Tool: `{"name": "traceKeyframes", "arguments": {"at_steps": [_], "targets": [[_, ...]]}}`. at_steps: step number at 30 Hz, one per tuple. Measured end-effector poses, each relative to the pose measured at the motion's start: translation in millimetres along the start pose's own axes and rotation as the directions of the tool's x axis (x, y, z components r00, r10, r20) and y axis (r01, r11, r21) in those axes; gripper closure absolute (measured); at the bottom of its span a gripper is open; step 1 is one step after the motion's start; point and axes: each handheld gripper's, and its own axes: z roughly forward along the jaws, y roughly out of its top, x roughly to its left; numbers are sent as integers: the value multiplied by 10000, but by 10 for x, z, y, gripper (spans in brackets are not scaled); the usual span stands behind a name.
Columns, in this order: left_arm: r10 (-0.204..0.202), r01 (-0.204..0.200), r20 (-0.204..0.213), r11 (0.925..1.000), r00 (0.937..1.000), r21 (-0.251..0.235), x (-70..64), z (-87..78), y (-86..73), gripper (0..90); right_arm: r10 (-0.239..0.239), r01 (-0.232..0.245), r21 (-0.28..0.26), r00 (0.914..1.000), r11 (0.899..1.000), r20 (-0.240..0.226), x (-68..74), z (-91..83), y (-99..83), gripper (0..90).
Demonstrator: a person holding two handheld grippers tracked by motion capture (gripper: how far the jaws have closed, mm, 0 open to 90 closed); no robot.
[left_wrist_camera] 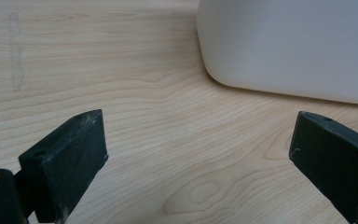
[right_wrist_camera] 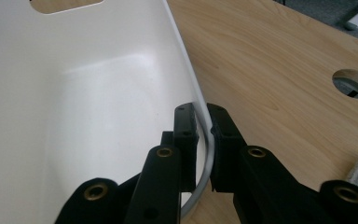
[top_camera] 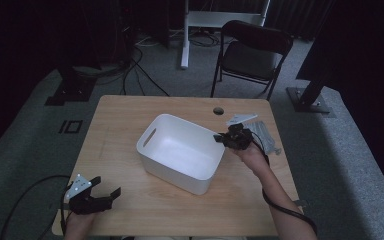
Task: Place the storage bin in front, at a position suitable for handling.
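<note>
Wooden table (top_camera: 130, 120): right hand-held gripper (right_wrist_camera: 204, 126) pinches white bin (top_camera: 180, 150) rim; left hand-held gripper (left_wrist_camera: 198, 154) gapes.

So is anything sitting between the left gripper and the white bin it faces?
Nothing visible. The left gripper is open over bare wooden table, with the white bin just ahead of its jaws. The right gripper is already clamped on the bin's rim at the far side.
</note>
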Motion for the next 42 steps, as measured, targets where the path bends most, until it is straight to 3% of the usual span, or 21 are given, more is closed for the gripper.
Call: {"name": "traceKeyframes", "arguments": {"at_steps": [20, 25, 30, 35, 38, 42], "targets": [[305, -309, 319, 9994, 9990, 120, -151, 47, 52, 38, -273, 277, 152, 9993, 9995, -266, -34, -250, -197, 834], [280, -282, 523, 9996, 9982, 40, -204, 45, 77, 38, -128, 130, 61, 9994, 9999, -319, -67, -309, -255, 833], [670, -686, 811, 9975, 9944, 164, -309, 71, 115, 38, -11, 11, -45, 9999, 10000, -126, -51, -312, -272, 827], [528, -518, 1047, 9986, 9931, -127, -308, 109, 271, 38, -7, 13, -216, 9997, 9998, 237, -10, -332, -260, 755], [250, -207, 1213, 9991, 9923, -368, -279, 134, 377, 38, 282, -268, -548, 9993, 9981, 256, 18, -383, -244, 693], [337, -277, 1236, 9984, 9918, -501, -254, 190, 561, 38, 709, -665, -971, 9966, 9930, 425, 63, -474, -255, 606]]}}
